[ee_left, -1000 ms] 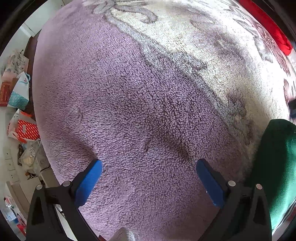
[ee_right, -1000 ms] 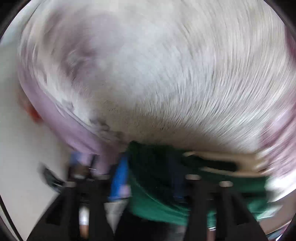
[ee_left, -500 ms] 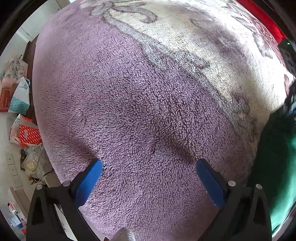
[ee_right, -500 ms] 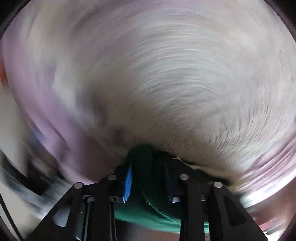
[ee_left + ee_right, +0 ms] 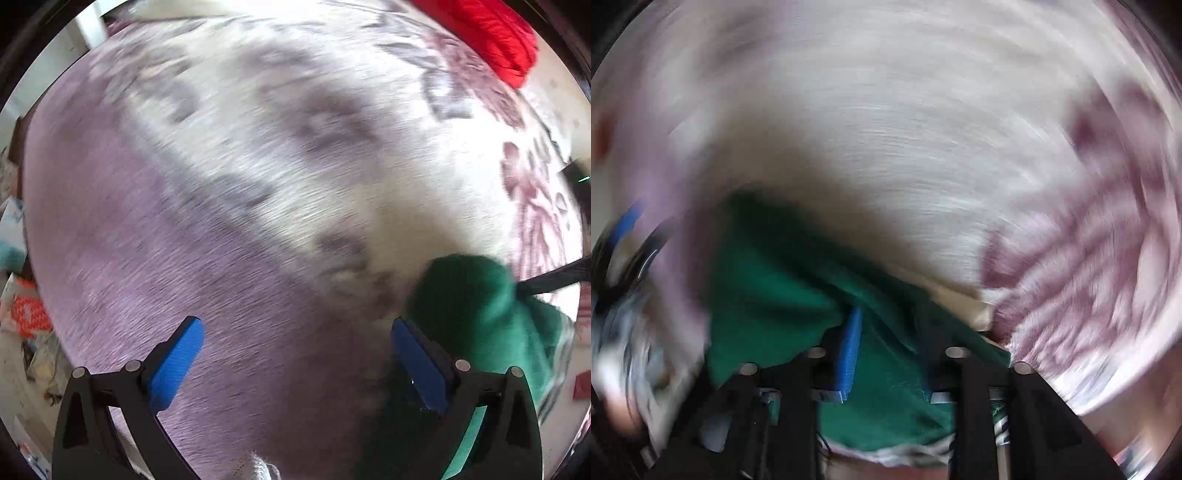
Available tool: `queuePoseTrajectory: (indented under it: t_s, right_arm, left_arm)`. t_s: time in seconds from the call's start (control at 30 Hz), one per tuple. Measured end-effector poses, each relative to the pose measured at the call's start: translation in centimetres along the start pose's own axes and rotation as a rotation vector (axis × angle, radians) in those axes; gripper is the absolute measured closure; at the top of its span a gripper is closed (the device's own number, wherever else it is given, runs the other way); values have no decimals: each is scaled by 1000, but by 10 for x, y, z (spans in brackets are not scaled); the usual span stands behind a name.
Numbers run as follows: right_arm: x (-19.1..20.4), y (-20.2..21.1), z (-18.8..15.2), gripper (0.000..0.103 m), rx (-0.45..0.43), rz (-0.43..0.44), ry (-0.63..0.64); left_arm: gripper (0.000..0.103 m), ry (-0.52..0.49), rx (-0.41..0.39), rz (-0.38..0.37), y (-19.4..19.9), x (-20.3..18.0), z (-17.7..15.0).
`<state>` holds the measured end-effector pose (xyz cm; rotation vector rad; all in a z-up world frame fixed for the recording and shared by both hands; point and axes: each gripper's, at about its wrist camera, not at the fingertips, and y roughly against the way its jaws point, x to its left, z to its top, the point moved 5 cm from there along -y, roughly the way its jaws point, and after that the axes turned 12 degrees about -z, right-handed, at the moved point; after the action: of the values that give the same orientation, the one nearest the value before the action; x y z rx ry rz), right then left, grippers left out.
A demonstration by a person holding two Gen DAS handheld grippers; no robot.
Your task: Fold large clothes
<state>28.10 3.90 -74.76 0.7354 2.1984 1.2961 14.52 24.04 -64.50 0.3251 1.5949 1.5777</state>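
The green garment (image 5: pixel 783 295) looks soft, floppy and light, so it will sag and bunch when lifted. An edge or a corner is likely the best place to pinch it. It is dark green, with a bit of pale stripe low down. It sits at the bottom middle of the right view, pinched in the narrow jaws of the right gripper (image 5: pixel 886 350). The left gripper (image 5: pixel 295 365) stands wide and empty over the fuzzy purple and white blanket (image 5: pixel 155 240), with the garment at the lower right.
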Motion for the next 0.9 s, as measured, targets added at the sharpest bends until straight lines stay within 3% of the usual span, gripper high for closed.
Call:
queuePoseTrajectory:
  t_s: [0.1, 0.23, 0.3, 0.33, 0.37, 0.47, 0.57, 0.6, 0.63, 0.67, 0.7, 0.77, 0.83, 0.9]
  right_arm:
    - [-13, 2, -3, 75, -95, 42, -83]
    - [-64, 39, -51, 60, -203, 139, -203]
    - [-98, 50, -85, 46, -257, 115, -261]
    - [-117, 49, -99, 30, -276, 102, -287]
    - [-139, 51, -110, 24, -288, 88, -317]
    - [-173, 30, -133, 23, -228, 151, -389]
    - [-169, -18, -139, 23, -160, 384, -426]
    - [-165, -28, -139, 25, -187, 436, -444]
    - [-156, -35, -143, 41, -201, 487, -459]
    - [-152, -39, -144, 68, -192, 550, -482]
    - [-153, -41, -150, 71, -178, 600, -540]
    - [-171, -30, -162, 89, -208, 616, -623]
    - [-184, -20, -177, 90, -250, 599, -677]
    - [-211, -22, -184, 90, -298, 518, -713]
  left_arm:
    - [0, -55, 10, -39, -13, -30, 13]
    - [0, -124, 47, -1, -51, -58, 30]
    - [0, -143, 60, 39, -69, -61, 42]
    - [0, -142, 62, 42, -73, -62, 44]
    - [0, -134, 58, 44, -75, -62, 47]
    - [0, -112, 62, 44, -78, -64, 54]
    - [0, -119, 60, 68, -81, -67, 56]
    - [0, -128, 55, 82, -81, -70, 57]
    - [0, -137, 51, 92, -82, -73, 57]
    - [0, -153, 46, 111, -82, -78, 58]
    - [0, -166, 42, 123, -81, -82, 58]
    - [0, -179, 38, 134, -79, -90, 59]
    - [0, -186, 38, 125, -80, -107, 59]
    - [0, -208, 34, 129, -79, -122, 60]
